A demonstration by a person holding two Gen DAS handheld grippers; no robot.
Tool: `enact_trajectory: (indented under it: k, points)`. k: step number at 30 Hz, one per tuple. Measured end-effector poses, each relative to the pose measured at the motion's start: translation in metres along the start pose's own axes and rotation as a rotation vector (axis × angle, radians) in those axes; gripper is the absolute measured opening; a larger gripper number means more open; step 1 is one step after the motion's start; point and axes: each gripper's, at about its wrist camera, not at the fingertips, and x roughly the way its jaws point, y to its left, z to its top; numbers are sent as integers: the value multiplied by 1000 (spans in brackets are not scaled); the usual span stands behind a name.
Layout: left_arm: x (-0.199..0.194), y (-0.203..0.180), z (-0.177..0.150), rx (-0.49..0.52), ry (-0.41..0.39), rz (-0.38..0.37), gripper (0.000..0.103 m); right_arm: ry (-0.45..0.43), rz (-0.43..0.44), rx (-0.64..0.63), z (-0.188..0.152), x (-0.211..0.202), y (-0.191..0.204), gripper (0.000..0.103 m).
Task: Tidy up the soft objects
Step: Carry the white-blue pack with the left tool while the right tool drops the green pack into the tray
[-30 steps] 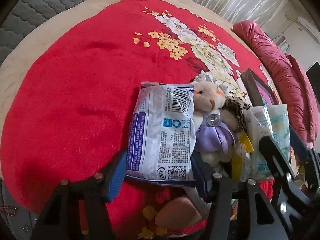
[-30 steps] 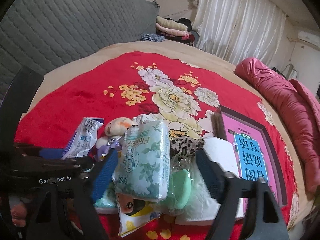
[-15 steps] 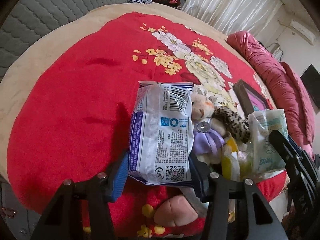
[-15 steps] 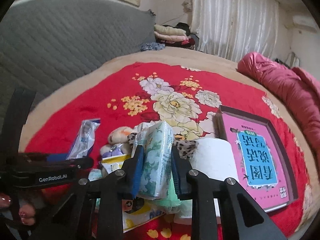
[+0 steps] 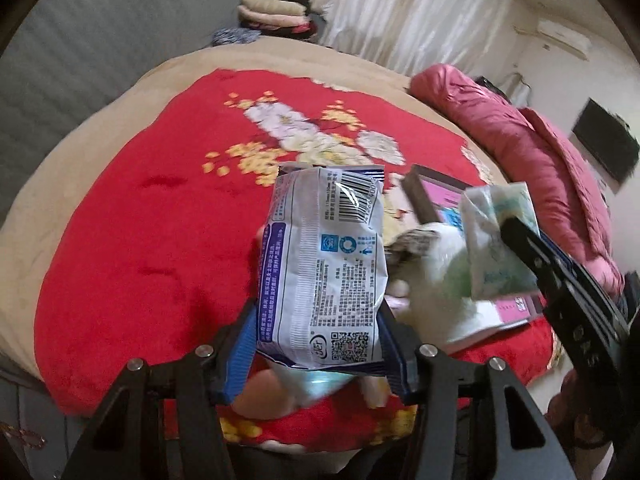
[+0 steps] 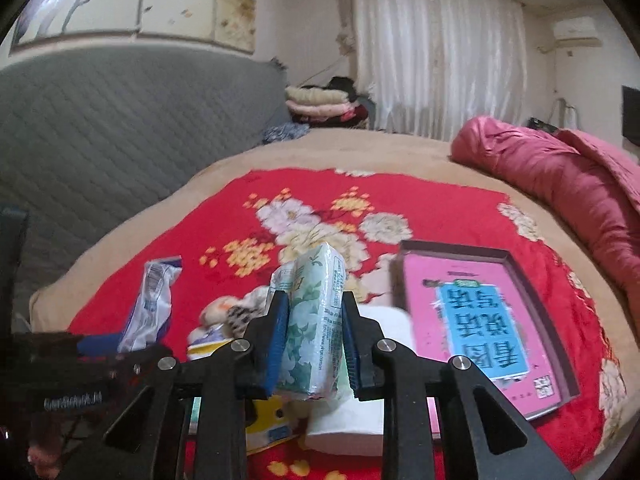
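Clamping white packet [image 5: 324,276], tissue pack [image 6: 314,320] aloft

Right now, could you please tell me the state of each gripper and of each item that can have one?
left gripper: shut on the blue-and-white pack.
blue-and-white pack: sealed, held off the blanket.
right gripper: shut on the green floral tissue pack.
green floral tissue pack: squeezed, held upright.
pink book: closed, lying flat.
curtains: drawn.

Home bedroom, bed with red floral blanket [image 6: 420,204], quilted grey headboard [image 6: 120,128] (padded), white curtains [image 6: 436,52], folded bedding [image 6: 320,104]
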Motion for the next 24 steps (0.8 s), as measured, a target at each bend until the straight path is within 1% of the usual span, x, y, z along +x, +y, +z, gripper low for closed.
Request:
enact_trajectory:
  k: [7,10,12,14,18,21,24]
  points:
    - [-4,-58,5,93,0,-26,55,-52,-78,107,5,-23,-52,26]
    - [-2,-79,7,118,5,-46,55,-68,-98,170,4,-30,-80,26]
    - [0,-90,7,133,5,-46,55,-72,-94,214,3,-33,-97,26]
    - [4,-96,7,138,14,-47,55,-52,-87,262,2,-29,-114,26]
    - [7,-97,5,146,25,-47,55,-50,-67,337,-3,-26,-138,26]
    - [9,-98,5,152,27,-51,55,-60,-90,342,-2,-26,-146,26]
    - [15,-103,6,158,40,-62,55,-65,-133,354,-3,-29,-161,26]
